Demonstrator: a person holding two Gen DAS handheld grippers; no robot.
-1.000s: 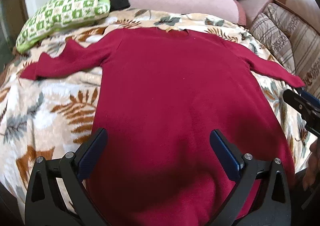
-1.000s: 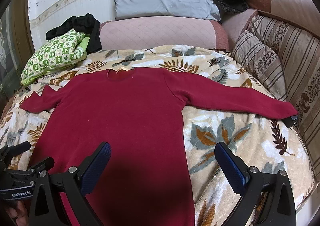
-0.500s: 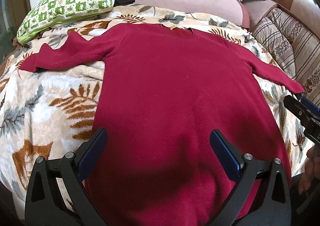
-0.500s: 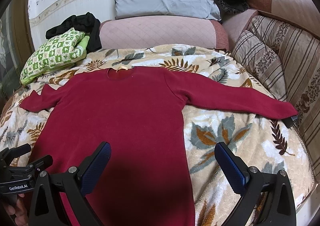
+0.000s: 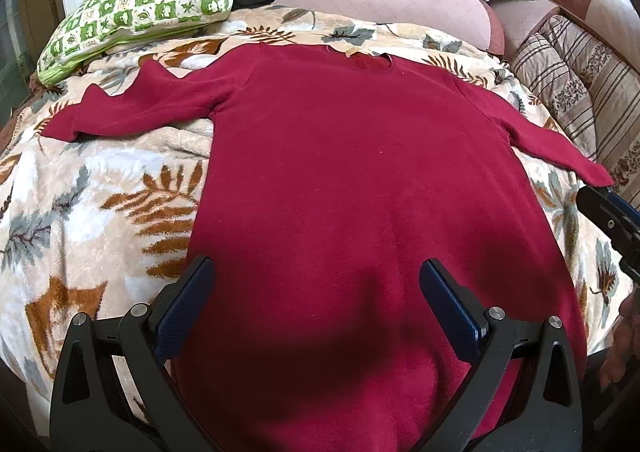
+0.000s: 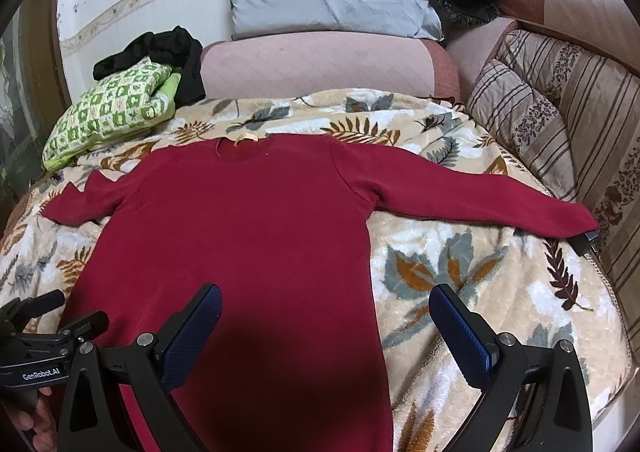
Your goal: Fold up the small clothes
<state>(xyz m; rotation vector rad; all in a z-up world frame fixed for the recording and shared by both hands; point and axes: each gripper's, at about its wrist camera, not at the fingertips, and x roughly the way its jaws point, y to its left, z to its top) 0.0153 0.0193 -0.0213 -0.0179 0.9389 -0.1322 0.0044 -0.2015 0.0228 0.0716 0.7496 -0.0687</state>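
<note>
Red sweater [image 5: 360,180] lies flat on the bed [image 5: 92,188], sleeves out. Over the last second the left gripper [image 5: 316,304] has drifted leftward above the hem — fingers spread, empty; right gripper [image 6: 324,324] likewise spread. No fold begun.

Both grippers are black plastic frames with triangular cut-outs and silver screw heads. The left gripper [image 5: 316,292] and right gripper [image 6: 326,316] carry dark blue textured pads (white "GenRobot.AI" lettering marks the left one's body). Bare fingers [image 6: 28,422] show skin.
</note>
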